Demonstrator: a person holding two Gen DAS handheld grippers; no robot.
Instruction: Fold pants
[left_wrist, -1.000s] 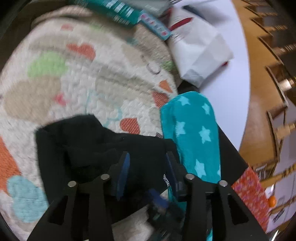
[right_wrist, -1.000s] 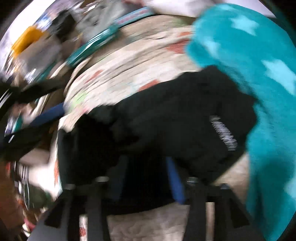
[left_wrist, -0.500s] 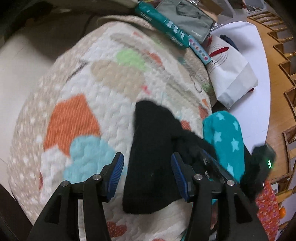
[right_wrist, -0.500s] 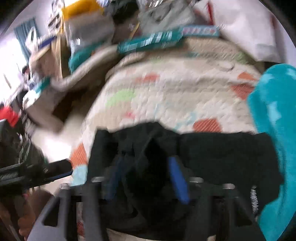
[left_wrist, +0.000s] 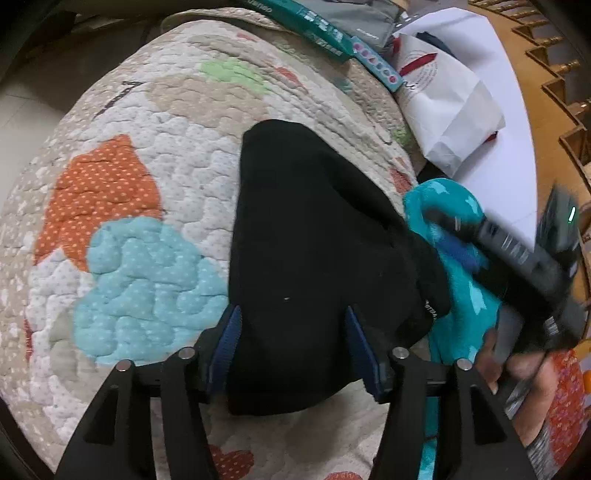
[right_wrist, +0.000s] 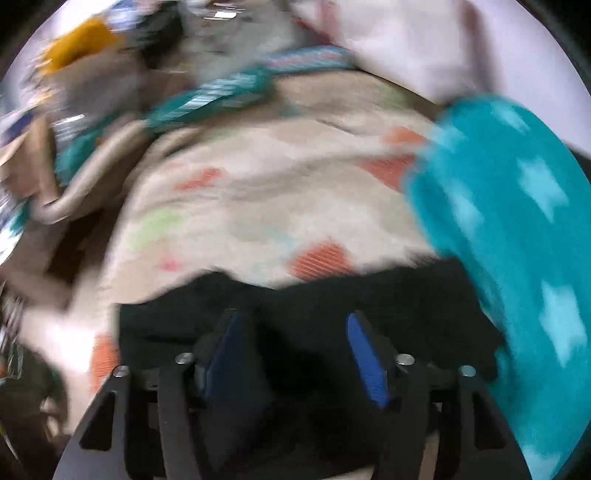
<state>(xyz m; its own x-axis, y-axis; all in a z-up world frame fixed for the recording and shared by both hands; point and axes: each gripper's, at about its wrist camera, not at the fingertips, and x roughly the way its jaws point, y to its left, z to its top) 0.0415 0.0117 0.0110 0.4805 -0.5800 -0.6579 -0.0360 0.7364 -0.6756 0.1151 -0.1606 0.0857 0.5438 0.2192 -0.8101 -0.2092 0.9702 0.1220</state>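
The black pants lie folded at frame centre on the patterned quilt, long axis running from lower centre toward upper centre, likely laid flat for another fold. The left gripper and right gripper have just been opening; both straddle the cloth unclamped, beside a teal starred garment.

The black, soft knit pants lay folded into a compact bundle in front of me on the quilted patchwork blanket, a small white label at their right edge, which touched the teal star-patterned fleece cloth beside them.
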